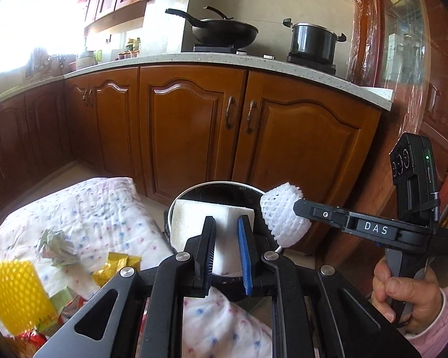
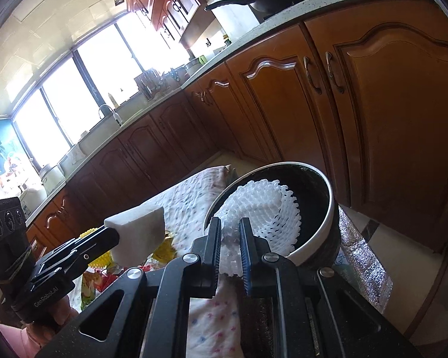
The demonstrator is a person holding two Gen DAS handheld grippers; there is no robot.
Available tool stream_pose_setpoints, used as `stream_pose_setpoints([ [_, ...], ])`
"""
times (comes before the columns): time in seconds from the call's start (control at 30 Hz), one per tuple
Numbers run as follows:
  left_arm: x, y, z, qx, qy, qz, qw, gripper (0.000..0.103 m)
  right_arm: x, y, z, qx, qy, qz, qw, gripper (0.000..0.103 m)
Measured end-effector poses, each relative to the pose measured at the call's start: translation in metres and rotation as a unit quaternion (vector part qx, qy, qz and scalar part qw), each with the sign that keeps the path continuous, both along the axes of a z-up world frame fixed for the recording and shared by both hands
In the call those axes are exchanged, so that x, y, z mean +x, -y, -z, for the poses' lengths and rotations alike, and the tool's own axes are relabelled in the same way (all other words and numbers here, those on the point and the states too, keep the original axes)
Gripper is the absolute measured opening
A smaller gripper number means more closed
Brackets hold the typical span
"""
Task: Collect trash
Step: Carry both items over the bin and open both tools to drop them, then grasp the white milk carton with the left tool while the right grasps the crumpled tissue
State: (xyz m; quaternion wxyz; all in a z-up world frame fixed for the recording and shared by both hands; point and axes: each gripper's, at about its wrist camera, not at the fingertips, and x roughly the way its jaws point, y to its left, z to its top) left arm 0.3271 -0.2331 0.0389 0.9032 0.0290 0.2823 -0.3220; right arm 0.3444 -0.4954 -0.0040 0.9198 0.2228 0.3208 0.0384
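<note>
left gripper (image 1: 227, 240) clamped on white foam block (image 1: 194, 217) | right gripper (image 2: 231, 240) pinching white foam net (image 2: 262, 208) | both above the bin (image 2: 328, 208), seemingly dark-lined | yellow net (image 1: 13, 292), crumpled paper (image 1: 56, 247) on cloth (image 1: 104, 208) | cabinets (image 1: 194, 125) beyond

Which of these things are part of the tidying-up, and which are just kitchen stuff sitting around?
Part of the job: white foam block, white foam net, round bin, yellow foam net, crumpled paper, gold wrapper.
Just there: wok, pot, cupboards.
</note>
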Motion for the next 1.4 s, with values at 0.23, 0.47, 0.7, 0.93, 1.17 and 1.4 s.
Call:
stream_pose_setpoints([
  [0.23, 0.078, 0.036, 0.017, 0.002, -0.073, 0.013, 0.9973, 0.014, 0.036, 0.016, 0.012, -0.012, -0.043, -0.008, 0.999, 0.013],
  [0.47, 0.144, 0.052, 0.048, -0.003, -0.149, 0.004, 0.9888, 0.014, 0.062, 0.029, 0.031, -0.012, -0.087, -0.016, 0.996, 0.014],
  [0.7, 0.171, 0.082, 0.057, 0.005, -0.169, 0.003, 0.9856, 0.022, 0.074, 0.031, 0.040, -0.016, -0.108, -0.022, 0.994, 0.017],
  [0.93, 0.167, 0.073, 0.054, -0.010, -0.154, -0.016, 0.9879, 0.049, 0.071, 0.039, 0.036, 0.003, -0.090, -0.009, 0.996, 0.066],
  [1.17, 0.141, 0.048, 0.050, -0.032, -0.132, -0.060, 0.9889, 0.066, 0.044, 0.032, 0.020, 0.010, -0.048, 0.014, 0.999, 0.089],
  [1.4, 0.106, 0.017, 0.053, -0.043, -0.115, -0.099, 0.9875, 0.073, 0.012, 0.001, 0.017, 0.027, -0.023, 0.024, 0.999, 0.097],
])
